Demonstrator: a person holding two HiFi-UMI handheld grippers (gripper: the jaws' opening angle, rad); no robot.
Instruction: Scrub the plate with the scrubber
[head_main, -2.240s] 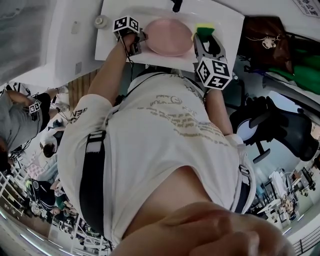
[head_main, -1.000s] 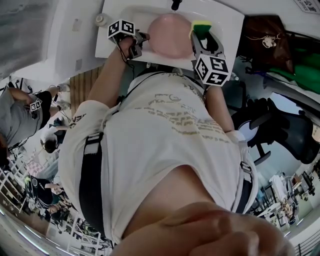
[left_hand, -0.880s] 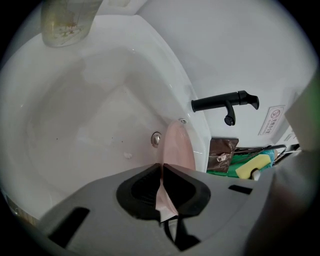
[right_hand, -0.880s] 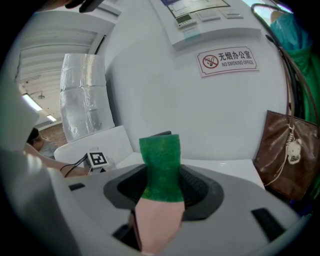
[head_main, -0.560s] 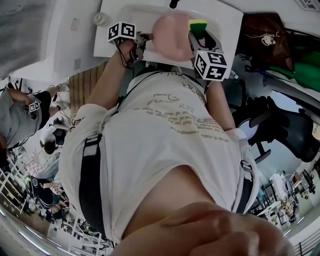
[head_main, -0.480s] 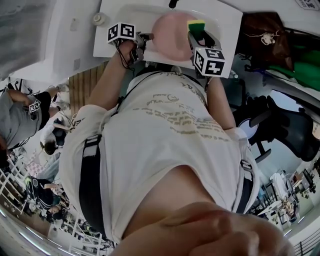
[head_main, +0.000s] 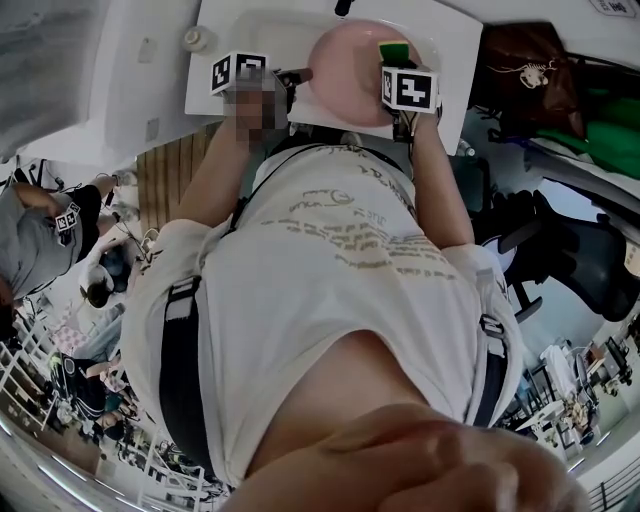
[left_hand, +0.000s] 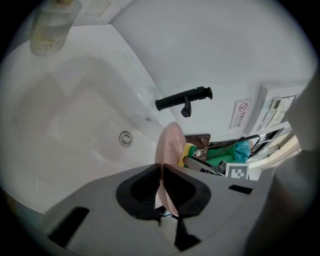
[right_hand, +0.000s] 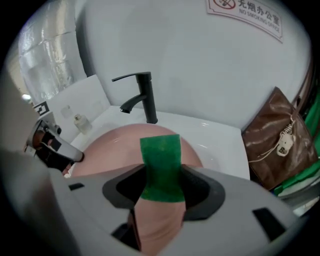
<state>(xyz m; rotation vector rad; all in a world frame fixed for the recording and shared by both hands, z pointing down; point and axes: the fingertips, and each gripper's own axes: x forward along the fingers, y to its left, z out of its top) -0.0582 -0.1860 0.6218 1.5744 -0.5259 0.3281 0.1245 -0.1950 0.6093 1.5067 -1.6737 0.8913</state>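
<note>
My left claw (left_hand: 161, 175) is nearly closed, pinching the rim of the pink plate (left_hand: 170, 145). The plate stands edge-on straight ahead of its jaws, over the white sink (left_hand: 65, 115). My right claw (right_hand: 162, 187) is clamped on the green-and-yellow scrubber sponge (right_hand: 161, 160), which meets the plate's face just past its tips. A black faucet (right_hand: 144, 95) stands beyond.

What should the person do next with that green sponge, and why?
Probably drag the scrubber across the plate in a short stroke. The right gripper is shut on it, and it seems to rest against the pink face, while the left gripper pinches the rim, holding the plate on edge over the sink.
</note>
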